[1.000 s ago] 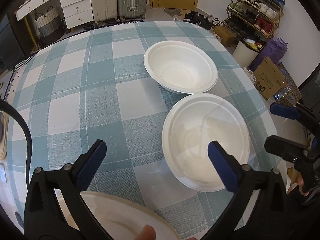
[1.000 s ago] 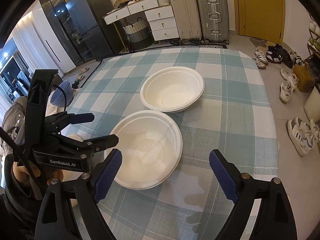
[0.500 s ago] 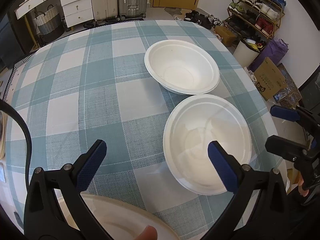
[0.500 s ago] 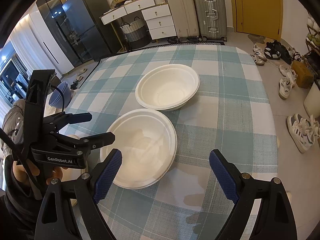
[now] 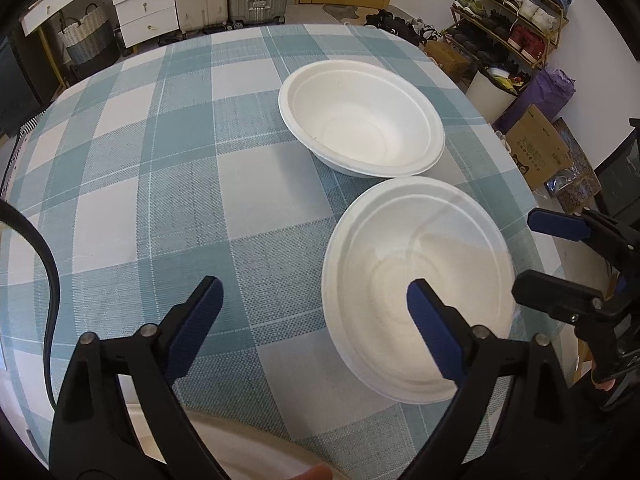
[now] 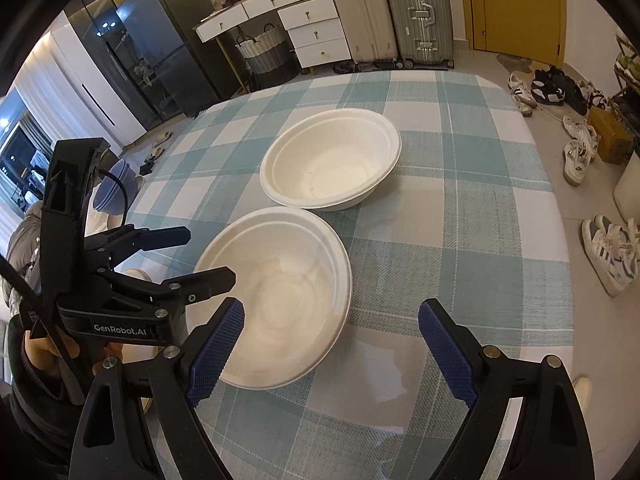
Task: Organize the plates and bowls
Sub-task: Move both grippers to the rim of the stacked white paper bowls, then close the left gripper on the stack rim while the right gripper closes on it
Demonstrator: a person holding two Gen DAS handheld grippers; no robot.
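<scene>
Two white paper bowls stand side by side on a teal-and-white checked tablecloth [image 5: 168, 184]. The near bowl [image 5: 416, 280] [image 6: 276, 292] is by the table's near edge; the far bowl [image 5: 360, 128] [image 6: 332, 156] is just behind it, rims almost touching. My left gripper [image 5: 314, 312] is open and empty above the cloth, its right finger over the near bowl. My right gripper [image 6: 332, 328] is open and empty, its left finger over the near bowl's rim. Each gripper shows in the other's view, the right [image 5: 560, 256] and the left [image 6: 192, 256].
A white plate rim [image 5: 256, 456] shows under my left gripper at the table edge. Blue bowls [image 6: 116, 192] sit off the table at left. Suitcases [image 6: 416, 12], a drawer unit [image 6: 316, 28], a shoe rack [image 5: 516, 24] and loose shoes [image 6: 612, 252] surround the table.
Both grippers have drifted slightly; the bowls sit a little differently in the frames. Both stay open and the bowls have not moved on the cloth.
</scene>
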